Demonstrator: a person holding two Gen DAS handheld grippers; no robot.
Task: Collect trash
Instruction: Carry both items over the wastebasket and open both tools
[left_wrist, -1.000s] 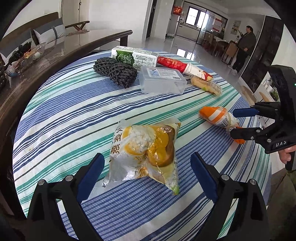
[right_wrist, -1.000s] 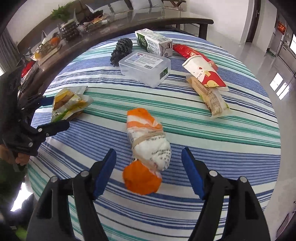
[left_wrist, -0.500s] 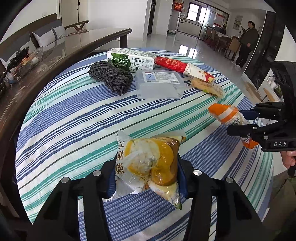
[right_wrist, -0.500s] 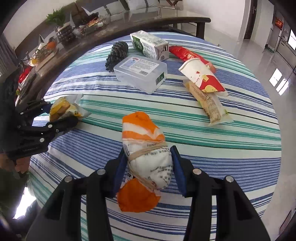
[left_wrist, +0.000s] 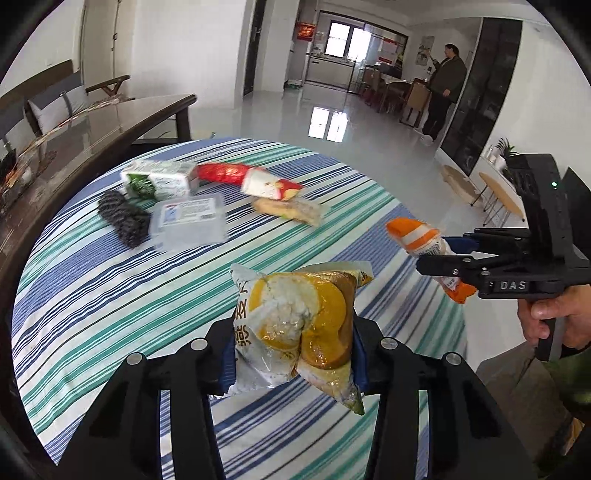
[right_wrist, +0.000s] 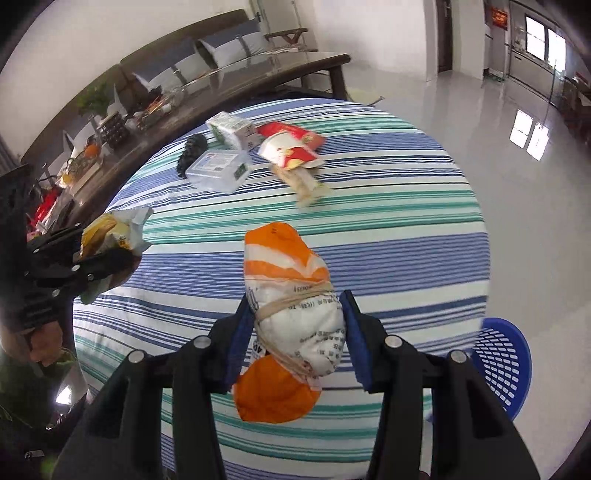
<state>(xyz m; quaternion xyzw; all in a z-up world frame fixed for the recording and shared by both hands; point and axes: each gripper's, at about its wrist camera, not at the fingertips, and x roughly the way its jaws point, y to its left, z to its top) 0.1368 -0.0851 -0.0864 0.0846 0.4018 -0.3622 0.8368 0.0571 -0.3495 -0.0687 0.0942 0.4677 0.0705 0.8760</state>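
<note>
Both grippers have their catch now. The left gripper (left_wrist: 293, 365) has just been closing, and its blue pads pinch the yellow snack bag (left_wrist: 295, 325) from either side; the bag stands up between them in the lower centre of the left wrist view, looking clear of the striped tablecloth (left_wrist: 110, 295). The right gripper (right_wrist: 295, 343) has closed too and squeezes the orange-and-white wrapped bundle (right_wrist: 291, 321) at its white waist, long axis running away from the camera, orange ends poking out above and below the pads.

Here's what the next move turns on: the blue perforated basket (right_wrist: 502, 365) sits at the lower right of the right wrist view, off the table edge and below the cloth. It lies just beside the right gripper, so that hand looks nearer; the left gripper shows at the far left of that view, well apart from it. I'd call the bundle first in.

Further items still lie on the table: milk carton (left_wrist: 159, 181), clear plastic box (left_wrist: 190, 223) and others.
</note>
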